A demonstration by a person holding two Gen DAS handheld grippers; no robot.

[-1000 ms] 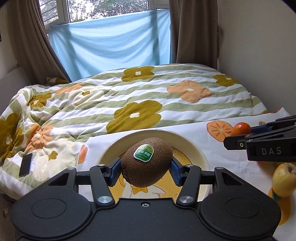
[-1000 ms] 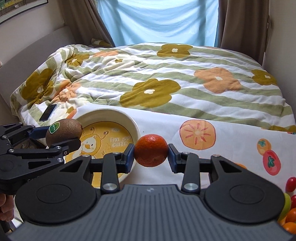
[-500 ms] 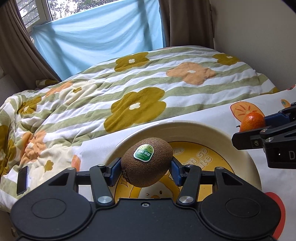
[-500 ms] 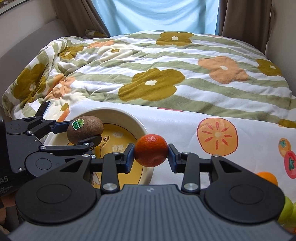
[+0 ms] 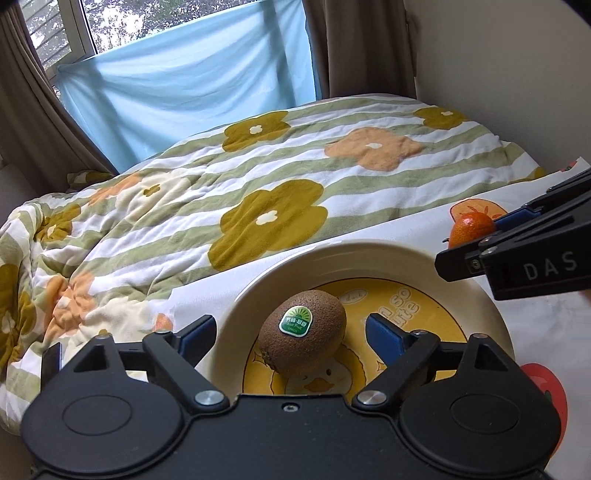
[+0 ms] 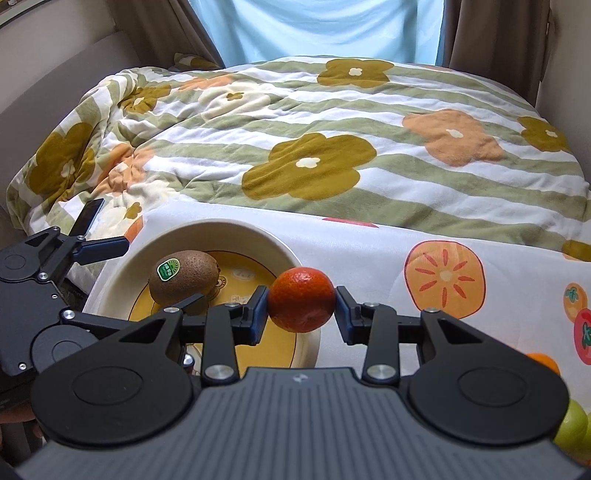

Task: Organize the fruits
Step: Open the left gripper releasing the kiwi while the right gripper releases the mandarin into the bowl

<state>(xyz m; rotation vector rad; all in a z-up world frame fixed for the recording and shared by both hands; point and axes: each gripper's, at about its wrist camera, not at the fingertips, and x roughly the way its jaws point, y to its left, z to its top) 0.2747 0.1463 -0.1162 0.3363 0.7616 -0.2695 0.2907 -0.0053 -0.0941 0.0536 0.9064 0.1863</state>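
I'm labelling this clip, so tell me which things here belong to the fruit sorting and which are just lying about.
Job: kiwi, tangerine, bowl, left gripper opening, right gripper.
Lying about: floral quilt, phone, blue sheet.

Both grippers: matte black linkages, silver pivot screws, blue pads. Right gripper (image 5: 476, 236) lettered "DAS" in white; left gripper (image 5: 291, 332) unmarked.

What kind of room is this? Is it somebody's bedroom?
Most likely a bedroom. A big bed with a flowery striped quilt fills the room, brown curtains hang by a window, and a phone lies on the covers. The plate of fruit sits on a cloth at the bed's near edge.
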